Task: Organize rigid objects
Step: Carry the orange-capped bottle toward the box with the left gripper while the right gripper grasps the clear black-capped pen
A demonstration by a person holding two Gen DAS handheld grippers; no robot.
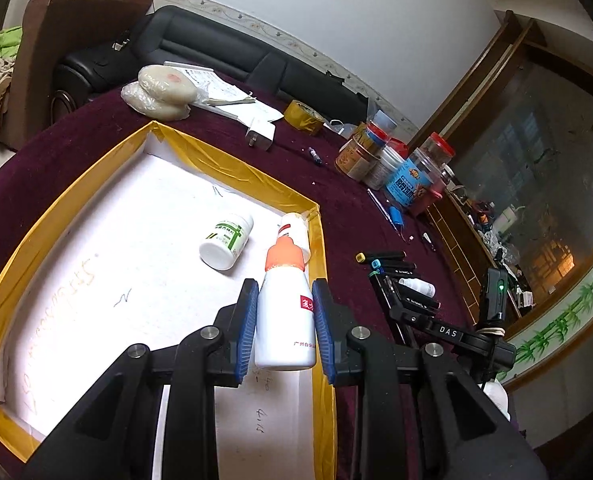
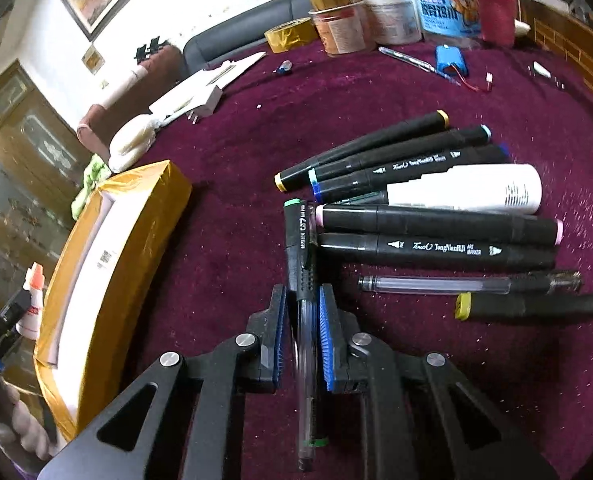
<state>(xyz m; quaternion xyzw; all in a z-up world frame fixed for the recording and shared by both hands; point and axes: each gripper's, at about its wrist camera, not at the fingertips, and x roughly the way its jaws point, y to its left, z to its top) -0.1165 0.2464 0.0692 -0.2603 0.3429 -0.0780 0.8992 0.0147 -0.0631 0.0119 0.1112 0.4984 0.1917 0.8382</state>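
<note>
A white bottle with an orange cap (image 1: 284, 320) sits between the blue pads of my left gripper (image 1: 284, 286), which is shut on it above the right rim of the gold-taped box (image 1: 232, 160). Inside the box lie a white bottle with a green label (image 1: 226, 242) and another white bottle (image 1: 296, 224) in the corner. My right gripper (image 2: 302, 292) is shut on a clear gel pen (image 2: 306, 340) on the maroon cloth. A black marker with a green cap (image 2: 296, 236) lies right along the pen; I cannot tell whether it is gripped too. Several black markers (image 2: 416, 160) and a white tube (image 2: 468, 188) lie just beyond.
Jars and tubs (image 2: 376, 8) crowd the table's far edge, with a gold tape roll (image 2: 288, 34), a white charger (image 2: 204, 104), a blue battery pack (image 2: 450, 58) and a pen (image 2: 412, 60). The box (image 2: 128, 216) stands left of my right gripper. A black sofa (image 1: 216, 48) is behind the table.
</note>
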